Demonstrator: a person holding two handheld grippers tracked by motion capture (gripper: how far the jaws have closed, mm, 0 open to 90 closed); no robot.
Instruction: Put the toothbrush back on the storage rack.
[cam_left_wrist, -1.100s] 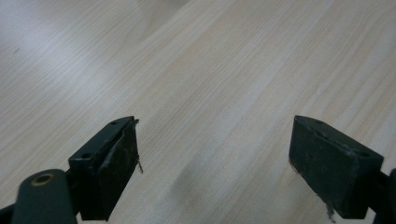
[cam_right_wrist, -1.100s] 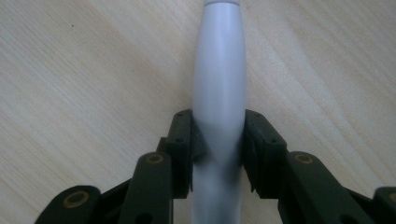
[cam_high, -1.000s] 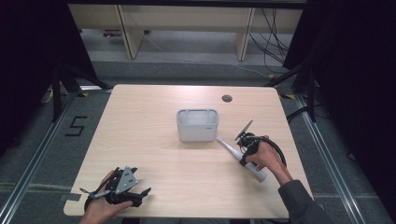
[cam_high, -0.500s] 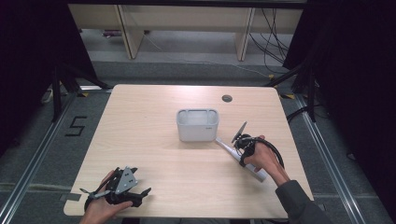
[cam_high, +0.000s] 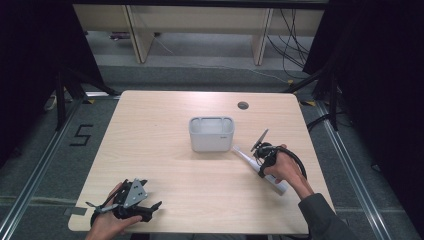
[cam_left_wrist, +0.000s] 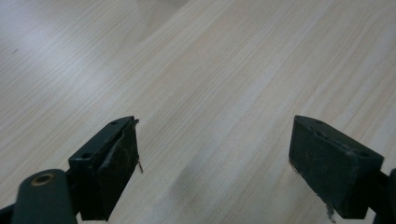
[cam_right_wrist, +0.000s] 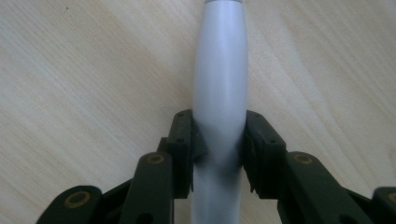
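Note:
A long white rounded handle lies slantwise on the wooden table, its upper end close to a white rectangular bin. My right gripper is shut on the white handle, both pads pressing its sides in the right gripper view. The handle's lower end pokes out beyond the person's hand. My left gripper rests at the table's near left corner, held by the other hand. Its jaws stand wide open over bare wood in the left gripper view, with nothing between the pads.
A small round cable hole sits near the table's far edge. Dark curtains flank both sides, and cables run on the floor at the back right. A floor marking "5" lies left of the table.
The right gripper and the white handle have shifted very slightly toward the bin. The left gripper has stayed put.

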